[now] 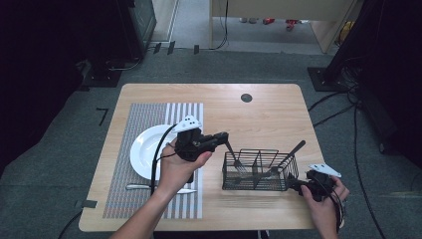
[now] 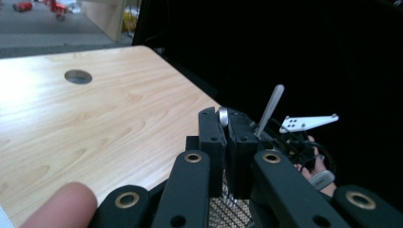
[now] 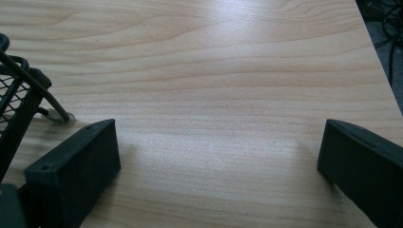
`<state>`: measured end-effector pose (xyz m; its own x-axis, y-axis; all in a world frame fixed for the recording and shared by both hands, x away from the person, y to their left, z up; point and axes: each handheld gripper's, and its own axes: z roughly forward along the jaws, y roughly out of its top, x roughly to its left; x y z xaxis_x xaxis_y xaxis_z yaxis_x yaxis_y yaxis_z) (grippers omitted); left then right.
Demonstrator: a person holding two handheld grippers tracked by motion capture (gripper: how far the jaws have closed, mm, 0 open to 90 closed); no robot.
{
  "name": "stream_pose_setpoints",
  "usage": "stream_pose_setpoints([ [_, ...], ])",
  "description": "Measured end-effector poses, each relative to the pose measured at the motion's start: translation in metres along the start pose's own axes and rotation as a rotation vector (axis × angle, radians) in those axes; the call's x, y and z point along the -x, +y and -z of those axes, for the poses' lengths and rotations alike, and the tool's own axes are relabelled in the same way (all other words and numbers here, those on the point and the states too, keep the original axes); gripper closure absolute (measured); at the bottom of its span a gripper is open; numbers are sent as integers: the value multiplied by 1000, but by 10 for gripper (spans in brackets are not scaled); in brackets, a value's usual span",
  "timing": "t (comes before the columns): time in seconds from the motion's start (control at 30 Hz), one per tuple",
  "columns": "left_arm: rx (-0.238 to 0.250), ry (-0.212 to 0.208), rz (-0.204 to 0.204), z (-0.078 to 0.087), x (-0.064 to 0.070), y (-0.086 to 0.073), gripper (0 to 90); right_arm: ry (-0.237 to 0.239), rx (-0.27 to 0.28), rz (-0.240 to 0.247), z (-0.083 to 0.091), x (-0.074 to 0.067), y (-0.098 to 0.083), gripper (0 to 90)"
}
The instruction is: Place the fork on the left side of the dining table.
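My left gripper is shut on the handle of a fork, which slants down with its tines inside a black wire caddy. In the left gripper view the shut jaws pinch the fork's silver handle end. A second utensil leans in the caddy's right compartment, handle up and to the right. My right gripper is open, low beside the caddy's near right corner. In the right gripper view its jaws stand wide apart over bare wood, with the caddy corner at the left.
A white plate lies on a striped placemat at the left, with a knife in front of it. A round cable hole sits near the table's far edge. Cables trail on the floor at the right.
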<state>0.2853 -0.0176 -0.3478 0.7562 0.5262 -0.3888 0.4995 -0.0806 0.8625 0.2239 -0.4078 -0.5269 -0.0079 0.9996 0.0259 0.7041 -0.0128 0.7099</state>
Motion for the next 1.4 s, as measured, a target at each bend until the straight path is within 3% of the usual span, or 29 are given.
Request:
stream_pose_setpoints([
  [0.2,27,-11,12,13,-1,9,886,0,0,0,0,0,0,0],
  [0.53,110,-31,18,38,-1,26,886,0,1,1,0,0,0,0],
  [0.9,196,-31,70,60,-18,35,886,0,-1,0,0,0,0,0],
  [1.13,260,6,110,69,-39,35,886,0,0,0,0,0,0,0],
  [1.2,288,33,141,71,-54,32,886,0,0,0,0,0,0,0],
  [1.27,296,41,155,72,-60,31,886,0,0,0,0,0,0,0],
  [1.3,307,60,181,72,-72,28,886,0,0,0,0,0,0,0],
  [1.33,307,60,181,72,-72,28,886,0,0,0,0,0,0,0],
  [1.37,321,87,200,72,-84,24,886,0,0,0,0,0,0,0],
  [1.4,321,87,200,72,-84,24,886,0,0,0,0,0,0,0],
])
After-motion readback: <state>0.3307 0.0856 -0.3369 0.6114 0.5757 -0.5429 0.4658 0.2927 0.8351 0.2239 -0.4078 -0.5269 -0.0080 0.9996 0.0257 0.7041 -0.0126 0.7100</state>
